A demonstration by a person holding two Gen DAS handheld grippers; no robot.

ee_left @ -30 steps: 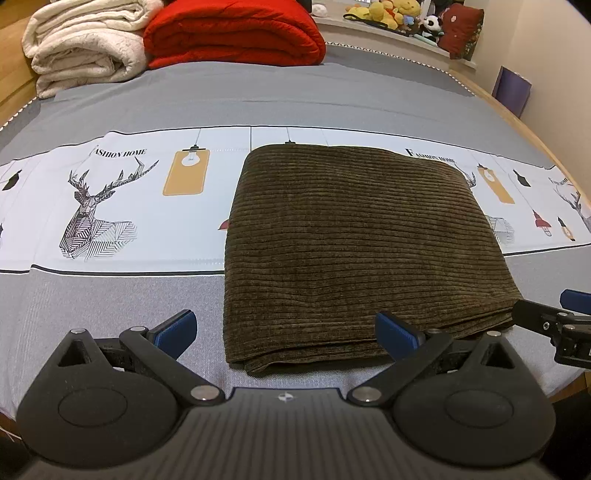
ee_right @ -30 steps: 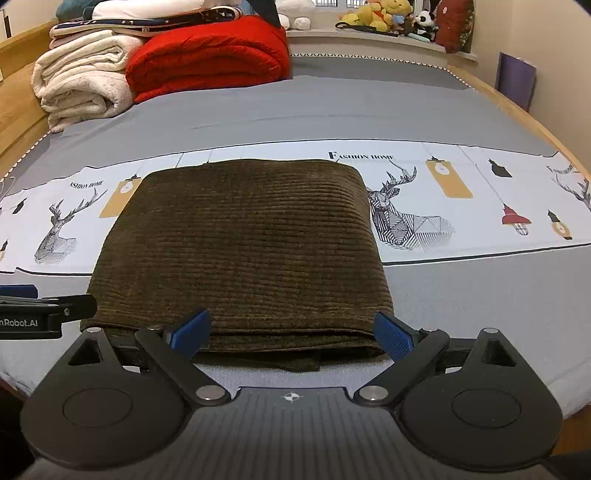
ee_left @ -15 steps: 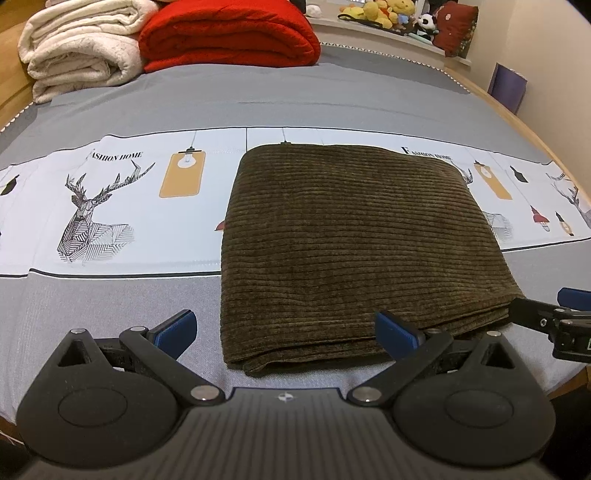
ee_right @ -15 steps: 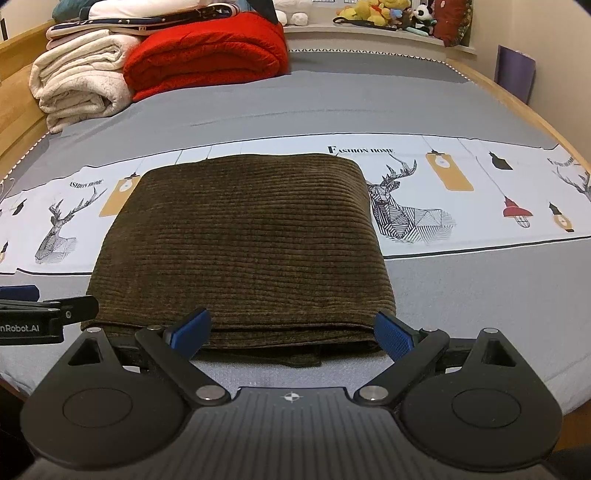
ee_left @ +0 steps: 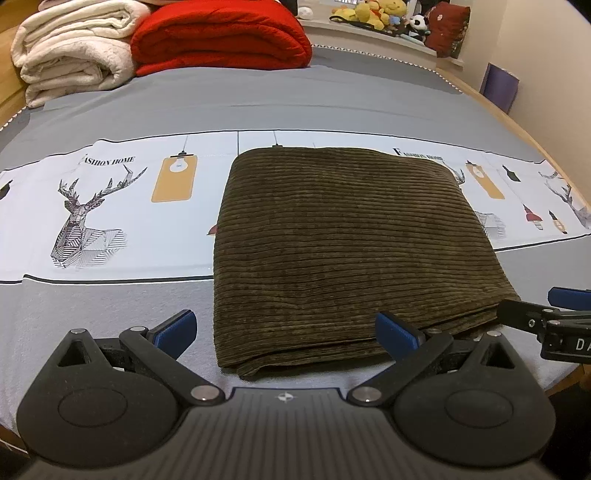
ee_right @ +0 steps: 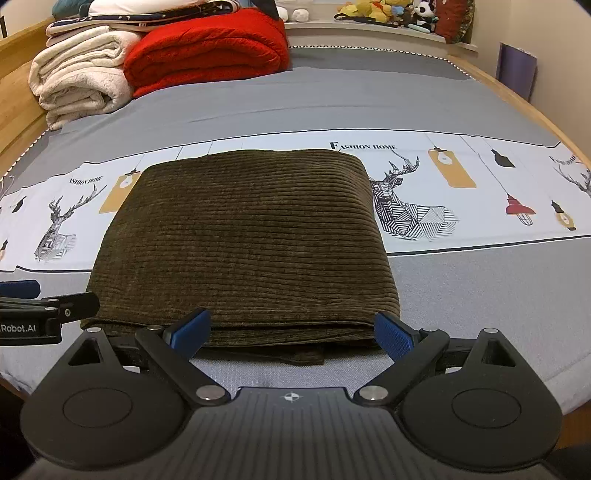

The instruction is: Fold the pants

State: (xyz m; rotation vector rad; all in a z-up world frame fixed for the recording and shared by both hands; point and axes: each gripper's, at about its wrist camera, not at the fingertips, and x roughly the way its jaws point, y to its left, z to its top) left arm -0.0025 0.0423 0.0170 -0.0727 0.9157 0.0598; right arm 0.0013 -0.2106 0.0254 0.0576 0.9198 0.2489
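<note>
The brown corduroy pants (ee_left: 351,240) lie folded into a thick rectangle on the bed (ee_left: 295,107), across its white printed band and the grey sheet nearer the cameras. The left tool (ee_left: 284,330) hangs just short of the near folded edge, spread wide and gripping nothing. The right tool (ee_right: 291,330) is likewise released by the same edge; whether its blue fingertips (ee_right: 393,334) touch the cloth is hard to tell. Folded red and cream blankets (ee_right: 207,48) sit at the far end.

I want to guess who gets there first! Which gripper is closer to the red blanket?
Left, probably. The red blanket lies far ahead toward the left; the left gripper sits on that side, the right gripper farther right.
</note>
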